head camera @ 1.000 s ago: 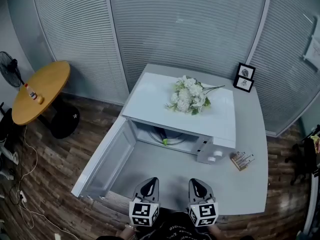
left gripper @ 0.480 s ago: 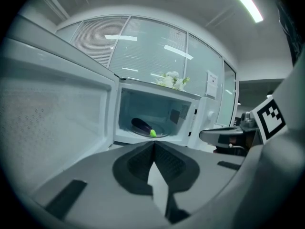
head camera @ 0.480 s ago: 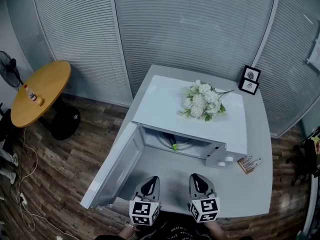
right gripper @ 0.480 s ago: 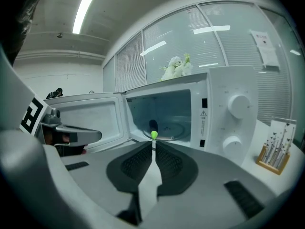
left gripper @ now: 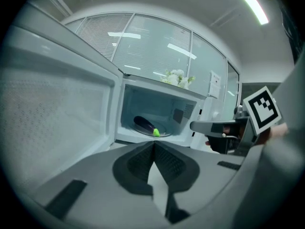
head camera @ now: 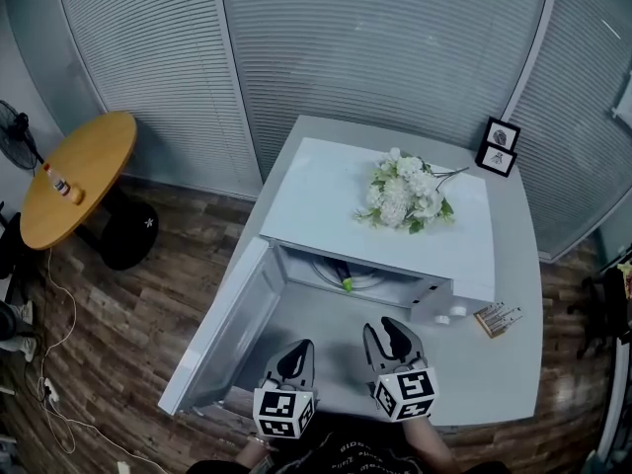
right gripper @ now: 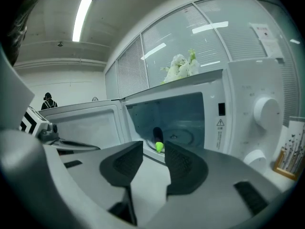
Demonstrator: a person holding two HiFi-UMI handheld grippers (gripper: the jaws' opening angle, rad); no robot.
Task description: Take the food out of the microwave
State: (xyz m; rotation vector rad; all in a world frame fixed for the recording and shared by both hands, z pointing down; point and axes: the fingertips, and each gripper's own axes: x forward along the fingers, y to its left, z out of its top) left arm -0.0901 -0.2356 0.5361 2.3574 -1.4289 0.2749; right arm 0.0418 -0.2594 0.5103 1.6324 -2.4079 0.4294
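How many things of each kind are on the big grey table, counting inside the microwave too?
White microwave with open door: 1
Bunch of white flowers: 1
Black picture frames: 2
Dark purple eggplant with green stem: 1
Small brown box: 1
Total: 6

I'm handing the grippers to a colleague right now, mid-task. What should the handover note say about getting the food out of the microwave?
Left gripper: fingers together, empty, in front of the open microwave.
Right gripper: fingers opening, nothing between them, aimed at the cavity.
Eggplant: lies on the turntable inside, green end toward the opening, untouched.
Done: door swung open.
Left: reach in, probably with the right gripper, grip the eggplant and bring it out onto the table.
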